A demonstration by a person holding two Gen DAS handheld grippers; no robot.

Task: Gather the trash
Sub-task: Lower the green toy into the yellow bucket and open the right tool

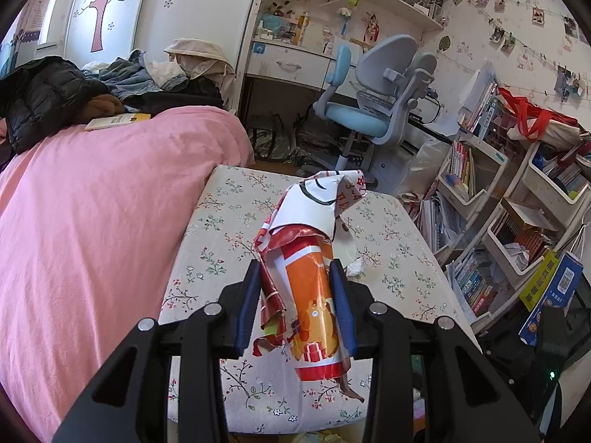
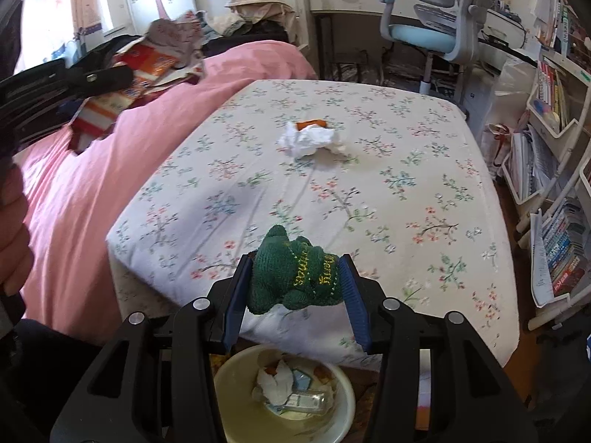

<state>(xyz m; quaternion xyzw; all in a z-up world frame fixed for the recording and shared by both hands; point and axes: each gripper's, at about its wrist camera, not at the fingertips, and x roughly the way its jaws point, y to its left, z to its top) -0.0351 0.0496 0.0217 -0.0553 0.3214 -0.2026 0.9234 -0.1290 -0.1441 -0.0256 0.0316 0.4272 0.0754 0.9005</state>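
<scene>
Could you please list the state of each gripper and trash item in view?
left gripper: shut on the orange wrapper, held in the air.
right gripper: shut on the green knitted item.
crumpled tissue: lying loose on the floral sheet.
basin: below, holding trash.

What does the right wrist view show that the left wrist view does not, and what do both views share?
Only the right wrist view shows the right tool closed on a green knitted piece, with a cream bowl of trash below it.

Only the left wrist view shows a black jacket and a small box on the pink blanket.

Both show the left tool gripping a crumpled orange wrapper, the floral sheet, the white tissue and the blue chair.
</scene>
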